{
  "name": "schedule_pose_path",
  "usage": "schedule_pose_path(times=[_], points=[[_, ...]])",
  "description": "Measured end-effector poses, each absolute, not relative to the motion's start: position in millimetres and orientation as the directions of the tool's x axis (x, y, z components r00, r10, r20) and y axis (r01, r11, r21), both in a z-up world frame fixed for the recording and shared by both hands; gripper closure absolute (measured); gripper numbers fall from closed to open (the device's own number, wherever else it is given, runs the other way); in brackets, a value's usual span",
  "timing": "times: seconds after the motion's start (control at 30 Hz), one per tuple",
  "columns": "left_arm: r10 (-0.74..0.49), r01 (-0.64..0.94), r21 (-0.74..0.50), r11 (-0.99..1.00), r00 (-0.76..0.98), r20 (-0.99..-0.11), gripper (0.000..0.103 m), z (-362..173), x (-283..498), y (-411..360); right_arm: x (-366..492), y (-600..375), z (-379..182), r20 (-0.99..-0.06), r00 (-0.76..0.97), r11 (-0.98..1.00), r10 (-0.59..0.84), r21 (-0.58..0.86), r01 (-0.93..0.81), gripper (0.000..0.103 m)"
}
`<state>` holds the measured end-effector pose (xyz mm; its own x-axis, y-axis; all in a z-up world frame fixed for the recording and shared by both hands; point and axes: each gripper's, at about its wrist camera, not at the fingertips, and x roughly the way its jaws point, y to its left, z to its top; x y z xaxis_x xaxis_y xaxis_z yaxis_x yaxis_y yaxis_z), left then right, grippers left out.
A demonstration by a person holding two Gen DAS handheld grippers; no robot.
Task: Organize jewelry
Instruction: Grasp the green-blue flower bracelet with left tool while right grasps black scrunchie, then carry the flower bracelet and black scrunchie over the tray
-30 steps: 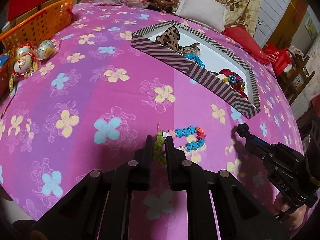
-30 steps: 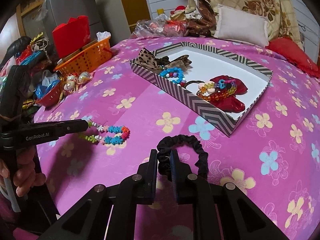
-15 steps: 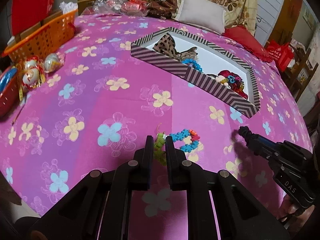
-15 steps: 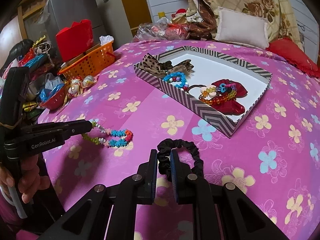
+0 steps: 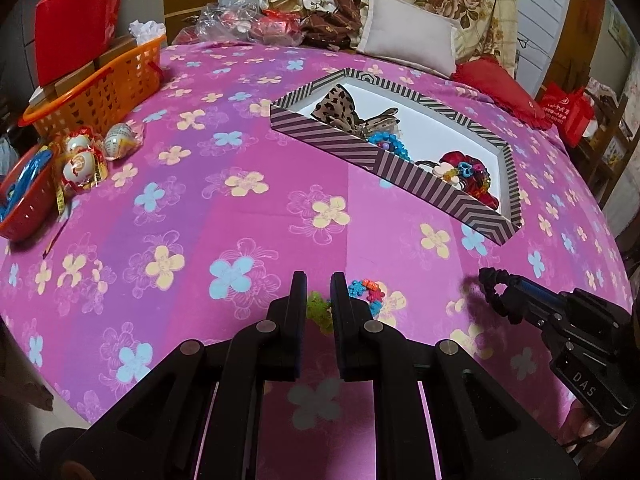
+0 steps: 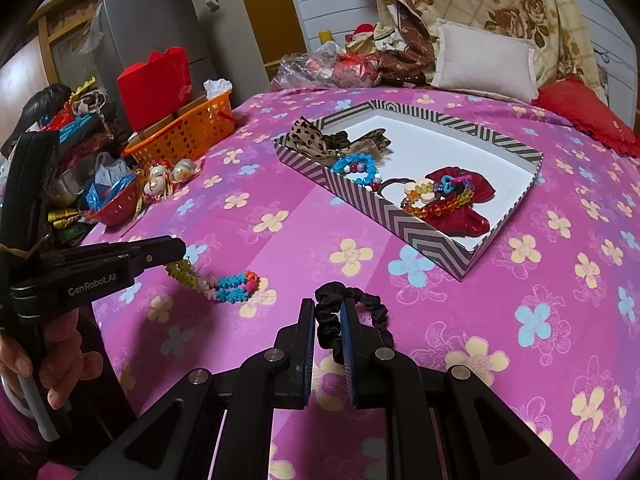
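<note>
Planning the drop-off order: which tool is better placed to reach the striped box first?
Probably the right tool. It holds the black scrunchie on the side nearer the striped box. The left tool grips the beaded bracelet farther out, with part of it trailing down to the cloth.

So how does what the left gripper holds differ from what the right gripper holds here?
The left gripper pinches a multicolored bead bracelet; the right gripper pinches a plain black scrunchie. The bracelet is strung from small green, white, blue and orange flower-shaped beads, while the scrunchie is ruffled fabric in one color. The bracelet trails out sideways from the fingers; the scrunchie loops ahead of them. Both are closed loops held outside the striped tray.
</note>
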<state>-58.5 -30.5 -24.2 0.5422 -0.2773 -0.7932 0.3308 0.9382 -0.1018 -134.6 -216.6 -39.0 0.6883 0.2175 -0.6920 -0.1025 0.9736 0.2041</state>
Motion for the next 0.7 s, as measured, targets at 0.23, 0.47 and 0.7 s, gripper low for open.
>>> schedule_pose_path(times=[0.23,0.47,0.7], points=[[-0.289,0.335,-0.113,0.935,0.538,-0.792,0.092,-20,-58,-32,-135,-216,-35,-0.684,0.690,0.968,0.239,0.224,-0.114,0.091],[-0.322,0.338,-0.153,0.929,0.531,-0.784,0.092,-6,-51,-29,-135,-230,-27,-0.649,0.701,0.942,0.296,0.318,-0.103,0.091],[-0.340,0.336,-0.176,0.925,0.532,-0.775,0.092,5,-45,-28,-135,-244,-22,-0.625,0.710,0.922,0.324,0.378,-0.087,0.091]])
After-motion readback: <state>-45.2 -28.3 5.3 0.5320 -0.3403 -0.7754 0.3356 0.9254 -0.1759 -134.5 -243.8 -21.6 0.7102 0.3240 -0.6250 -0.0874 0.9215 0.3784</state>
